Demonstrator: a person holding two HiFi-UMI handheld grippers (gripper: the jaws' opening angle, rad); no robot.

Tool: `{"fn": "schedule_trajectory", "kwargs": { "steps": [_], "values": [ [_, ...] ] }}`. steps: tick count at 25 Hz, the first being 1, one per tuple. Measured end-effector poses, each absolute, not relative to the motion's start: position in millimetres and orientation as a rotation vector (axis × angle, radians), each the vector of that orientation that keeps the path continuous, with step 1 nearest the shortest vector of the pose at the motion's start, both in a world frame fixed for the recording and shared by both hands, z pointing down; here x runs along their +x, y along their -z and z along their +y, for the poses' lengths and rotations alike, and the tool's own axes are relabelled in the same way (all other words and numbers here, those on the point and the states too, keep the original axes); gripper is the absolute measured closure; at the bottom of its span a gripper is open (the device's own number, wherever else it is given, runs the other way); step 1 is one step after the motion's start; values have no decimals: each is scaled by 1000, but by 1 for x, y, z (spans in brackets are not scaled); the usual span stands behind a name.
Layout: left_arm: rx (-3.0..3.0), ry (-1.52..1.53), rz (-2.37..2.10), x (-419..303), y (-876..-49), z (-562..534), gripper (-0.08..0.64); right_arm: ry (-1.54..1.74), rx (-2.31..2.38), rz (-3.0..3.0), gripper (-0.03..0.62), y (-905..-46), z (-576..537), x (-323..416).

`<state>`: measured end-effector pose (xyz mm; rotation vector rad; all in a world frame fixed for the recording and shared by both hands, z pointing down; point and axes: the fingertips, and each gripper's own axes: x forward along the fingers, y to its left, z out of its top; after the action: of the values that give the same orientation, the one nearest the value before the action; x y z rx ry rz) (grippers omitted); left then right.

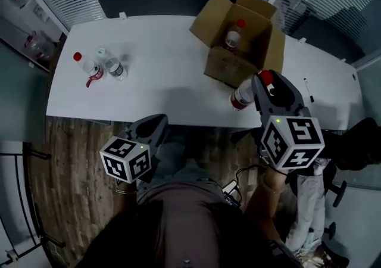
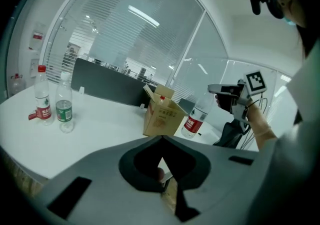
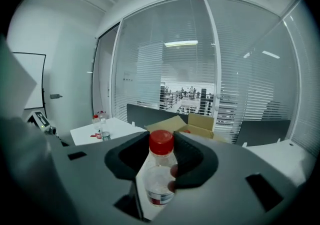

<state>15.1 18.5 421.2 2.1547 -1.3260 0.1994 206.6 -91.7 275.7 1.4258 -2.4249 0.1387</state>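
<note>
Blinds-and-glass office, white counter. Closest in, the left gripper hangs off the edge, fingers pressed together on nothing. The right gripper pinches a red-capped water bottle at its neck, just beside the cardboard box. It's thin plastic, probably light, squishy and slick, so the stiff neck looks like the best hold.

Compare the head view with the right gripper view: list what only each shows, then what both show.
Only the head view: the left gripper, low by the table edge, and the wood floor.
Only the right gripper view: the right gripper jaws closed on the held bottle just under its red cap, and lit offices beyond the glass wall.
Both: the held bottle, the open cardboard box, the loose red-capped bottle, the green-labelled bottle and the table.
</note>
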Motion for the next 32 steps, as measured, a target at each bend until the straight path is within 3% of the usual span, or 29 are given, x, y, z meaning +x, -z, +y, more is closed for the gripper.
{"fn": "schedule_trajectory", "kwargs": {
  "steps": [14, 32],
  "values": [
    [2139, -145, -1444, -25, -408, 9, 554, -112, 1280, -2468, 425, -300, -109, 147],
    [2098, -113, -1519, -169, -404, -30, 554, -152, 1131, -2512, 425, -345, -142, -20]
  ]
}}
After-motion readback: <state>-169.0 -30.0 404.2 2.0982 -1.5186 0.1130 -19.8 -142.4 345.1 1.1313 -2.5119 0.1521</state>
